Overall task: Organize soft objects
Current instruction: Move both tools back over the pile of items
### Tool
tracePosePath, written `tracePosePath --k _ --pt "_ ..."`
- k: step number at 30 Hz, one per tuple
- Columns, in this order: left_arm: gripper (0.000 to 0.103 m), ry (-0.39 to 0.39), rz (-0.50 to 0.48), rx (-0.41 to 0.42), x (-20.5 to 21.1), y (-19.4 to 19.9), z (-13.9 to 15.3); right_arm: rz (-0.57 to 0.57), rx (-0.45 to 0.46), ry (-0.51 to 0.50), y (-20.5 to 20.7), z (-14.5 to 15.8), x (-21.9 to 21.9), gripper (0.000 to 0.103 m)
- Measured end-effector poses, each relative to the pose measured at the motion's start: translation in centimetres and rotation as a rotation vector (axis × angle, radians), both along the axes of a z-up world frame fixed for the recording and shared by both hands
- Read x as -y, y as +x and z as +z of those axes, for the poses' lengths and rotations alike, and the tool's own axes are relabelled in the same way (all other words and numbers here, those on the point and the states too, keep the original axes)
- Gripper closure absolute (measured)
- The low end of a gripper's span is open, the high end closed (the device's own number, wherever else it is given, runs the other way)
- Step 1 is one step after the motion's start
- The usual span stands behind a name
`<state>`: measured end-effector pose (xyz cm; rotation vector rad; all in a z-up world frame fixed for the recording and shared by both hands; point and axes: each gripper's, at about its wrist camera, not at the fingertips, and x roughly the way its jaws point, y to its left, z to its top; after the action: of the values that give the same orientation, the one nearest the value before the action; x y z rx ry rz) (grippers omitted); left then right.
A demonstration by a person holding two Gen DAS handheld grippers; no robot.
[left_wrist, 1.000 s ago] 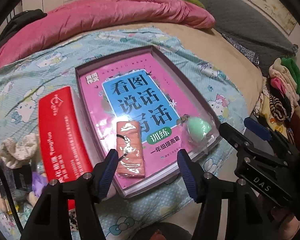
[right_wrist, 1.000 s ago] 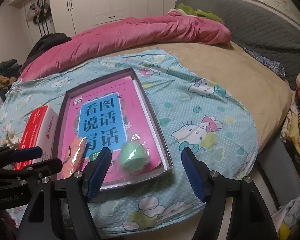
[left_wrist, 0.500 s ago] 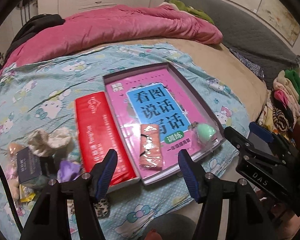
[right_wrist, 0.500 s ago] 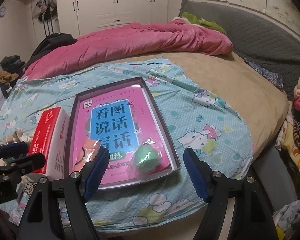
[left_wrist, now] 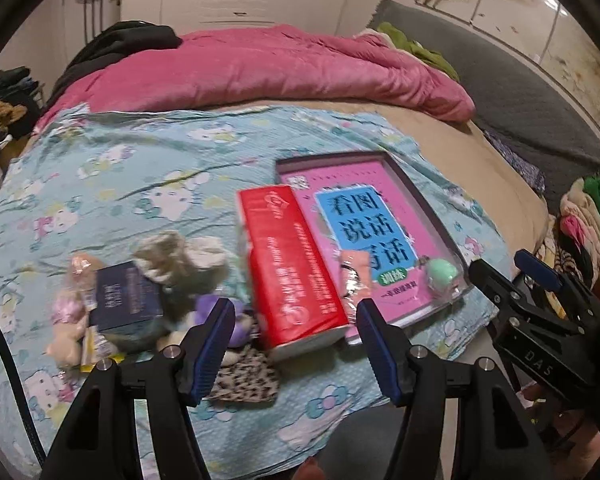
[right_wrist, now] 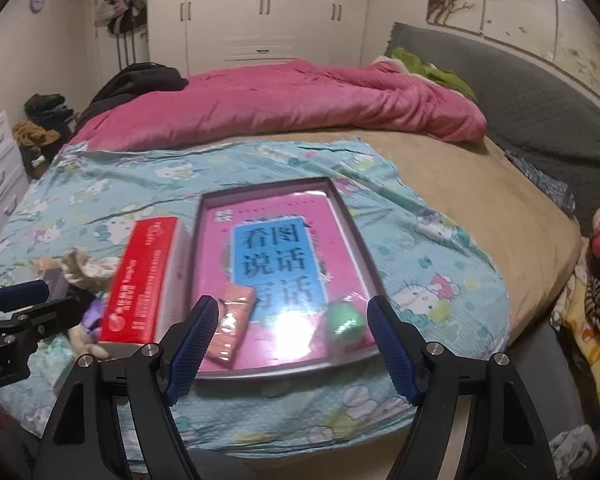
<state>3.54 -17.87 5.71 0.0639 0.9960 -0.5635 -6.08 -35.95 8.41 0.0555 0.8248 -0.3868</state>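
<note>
Both grippers have pulled back and up from the bed since a second ago, so I now see far more of the teal blanket [left_wrist: 148,168] and the pile of soft toys [left_wrist: 172,276] on its left side. My left gripper [left_wrist: 296,338] hangs above the red box [left_wrist: 292,264], jaws apart with nothing between them. My right gripper [right_wrist: 292,346] hovers over the near edge of the tray [right_wrist: 352,232], jaws also apart and empty. Inside the tray, on the pink book [right_wrist: 276,264], lie the orange pouch [right_wrist: 230,328] and the green ball [right_wrist: 345,322], well apart from each other. The red box lies just beside the tray's left wall.
</note>
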Motion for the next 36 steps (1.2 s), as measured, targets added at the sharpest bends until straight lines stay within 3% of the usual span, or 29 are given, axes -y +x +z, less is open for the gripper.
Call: tracePosePath --k 26,36 --pt "0.040 -0.055 0.278 0.014 -16.5 1.4 2.7 0.261 0.052 -0.058 2.4 4.7 -13.4 0.025" --pt "0.040 -0.052 0.378 0.003 -22.1 1.5 2.4 0.348 0.051 -0.060 3.3 4.6 -17.4 0.025"
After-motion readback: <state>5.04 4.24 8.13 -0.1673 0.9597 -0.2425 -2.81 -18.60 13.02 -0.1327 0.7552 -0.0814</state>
